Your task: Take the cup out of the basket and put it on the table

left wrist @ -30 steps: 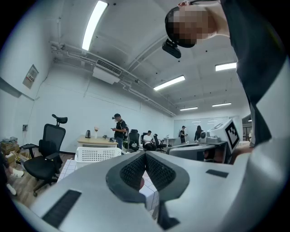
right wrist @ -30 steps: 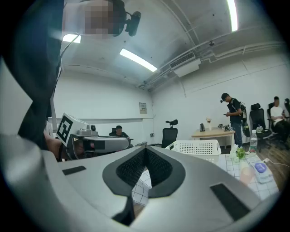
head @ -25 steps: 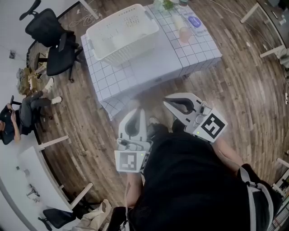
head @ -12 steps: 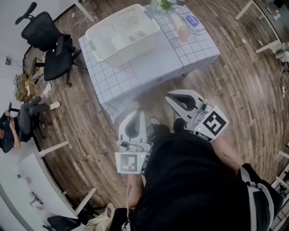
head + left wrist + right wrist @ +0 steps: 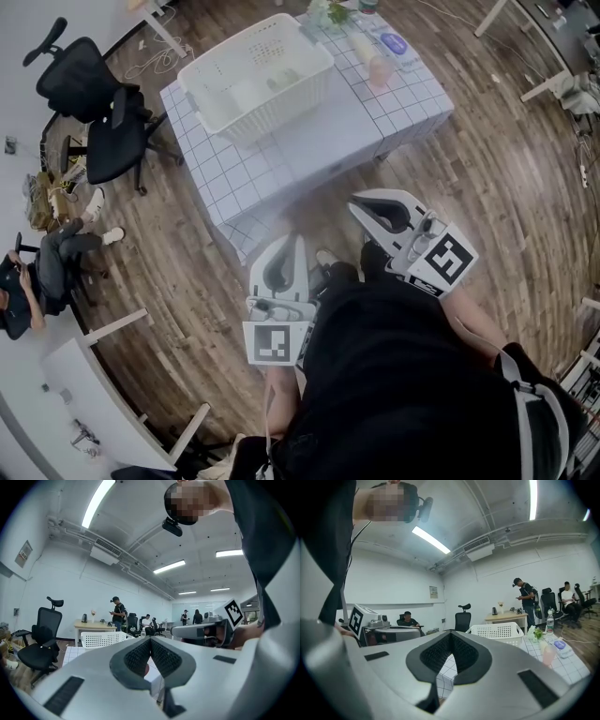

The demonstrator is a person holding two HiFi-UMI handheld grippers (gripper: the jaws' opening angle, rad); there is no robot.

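Note:
A white perforated basket point(image 5: 253, 67) stands on the far left of the low table, which has a grid-pattern cloth point(image 5: 319, 131). Pale things lie inside the basket; I cannot tell which of them is the cup. My left gripper point(image 5: 297, 240) and right gripper point(image 5: 355, 207) are held close to the body, well short of the table, both shut and empty. The left gripper view has its jaws point(image 5: 150, 639) pressed together, with the basket point(image 5: 101, 639) beyond. In the right gripper view the shut jaws point(image 5: 451, 634) point toward the basket point(image 5: 497, 631).
A pink cup point(image 5: 380, 67), a blue-lidded thing point(image 5: 395, 42), bottles and a small plant point(image 5: 330, 11) stand at the table's far right end. Black office chairs point(image 5: 103, 112) and a seated person point(image 5: 37, 267) are to the left. Wood floor lies between me and the table.
The head view has shifted slightly, so both grippers sit a little lower and the table a little higher in it. The jaws stay shut.

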